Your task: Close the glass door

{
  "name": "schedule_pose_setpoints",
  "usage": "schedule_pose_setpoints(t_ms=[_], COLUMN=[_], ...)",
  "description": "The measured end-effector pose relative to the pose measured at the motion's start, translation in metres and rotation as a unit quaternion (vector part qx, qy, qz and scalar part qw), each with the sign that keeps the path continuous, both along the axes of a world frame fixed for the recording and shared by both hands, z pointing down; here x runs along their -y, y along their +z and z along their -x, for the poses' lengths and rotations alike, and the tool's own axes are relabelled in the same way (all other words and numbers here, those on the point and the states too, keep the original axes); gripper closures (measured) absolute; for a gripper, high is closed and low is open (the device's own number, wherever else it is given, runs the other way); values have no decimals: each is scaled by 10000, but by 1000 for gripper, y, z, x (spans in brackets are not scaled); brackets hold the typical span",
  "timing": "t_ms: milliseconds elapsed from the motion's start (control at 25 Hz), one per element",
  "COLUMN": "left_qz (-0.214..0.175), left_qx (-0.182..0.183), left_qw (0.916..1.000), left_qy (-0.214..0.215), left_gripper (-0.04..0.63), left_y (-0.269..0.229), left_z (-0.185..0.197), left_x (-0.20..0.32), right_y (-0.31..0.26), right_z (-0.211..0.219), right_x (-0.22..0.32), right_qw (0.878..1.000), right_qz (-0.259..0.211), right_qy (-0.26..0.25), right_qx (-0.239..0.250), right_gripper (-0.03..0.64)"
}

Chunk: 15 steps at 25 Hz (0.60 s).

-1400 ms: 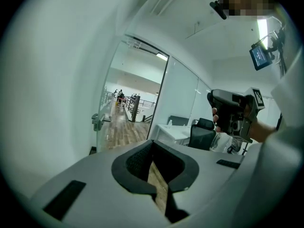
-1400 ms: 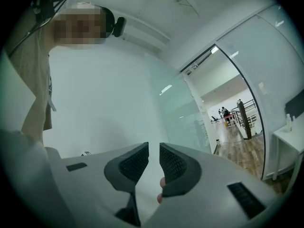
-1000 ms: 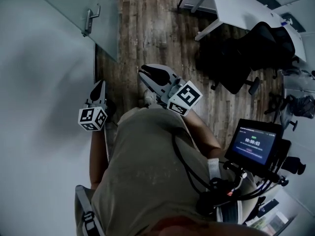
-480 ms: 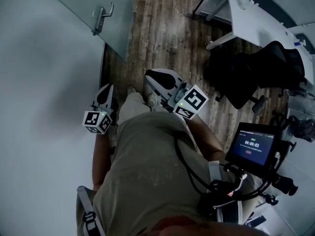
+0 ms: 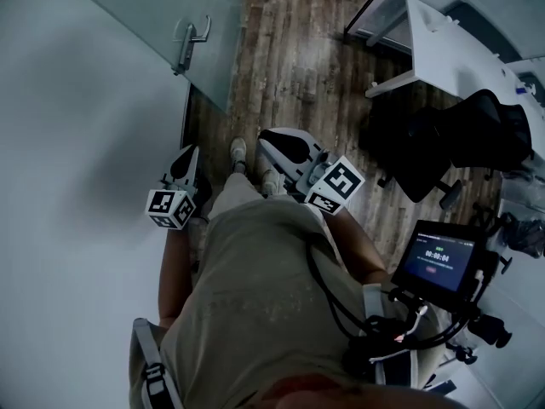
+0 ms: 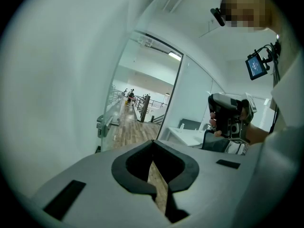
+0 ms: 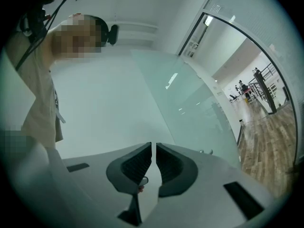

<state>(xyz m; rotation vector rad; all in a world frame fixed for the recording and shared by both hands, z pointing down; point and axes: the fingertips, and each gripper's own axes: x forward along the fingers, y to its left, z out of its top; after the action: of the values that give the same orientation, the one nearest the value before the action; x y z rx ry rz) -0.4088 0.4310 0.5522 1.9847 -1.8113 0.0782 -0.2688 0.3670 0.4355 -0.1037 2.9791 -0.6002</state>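
- Glass door (image 5: 145, 7) stands swung open at an angle, its free edge out over the wooden floor (image 5: 289, 66). Its metal handle (image 5: 189, 43) sits close to that edge.
- Left gripper (image 5: 188, 153) is short of the door, below the handle in the head view and well apart from it. Its 2 jaws are pressed together with nothing in them.
- Right gripper (image 5: 269, 138) is farther from the door than the left one, off past the door's free edge. Its 2 jaws are closed to a hairline slit and hold nothing (its own view looks across the pale glass pane).
- Shoe (image 5: 238, 150) of the person rests on the floor between the 2 grippers, near the door's lower corner.
- White desk (image 5: 443, 49) and black chair (image 5: 460, 143) stand across the floor from the door, well apart from it.
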Motion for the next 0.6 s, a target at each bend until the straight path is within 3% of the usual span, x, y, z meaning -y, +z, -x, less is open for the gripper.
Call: schedule_pose_setpoints(t_ms=[440, 600], left_qz=[-64, -23], left_qx=[201, 279], left_qw=[9996, 9994], left_qy=[-176, -180], left_gripper=[578, 578], left_y=[-16, -3], left_z=[78, 123], left_x=[25, 71], right_y=[-23, -17], right_z=[46, 85], right_x=[13, 54], right_qw=[9992, 9986], right_qz=[-315, -391], right_qy=[117, 192], right_qx=[-203, -305], right_gripper=[577, 577])
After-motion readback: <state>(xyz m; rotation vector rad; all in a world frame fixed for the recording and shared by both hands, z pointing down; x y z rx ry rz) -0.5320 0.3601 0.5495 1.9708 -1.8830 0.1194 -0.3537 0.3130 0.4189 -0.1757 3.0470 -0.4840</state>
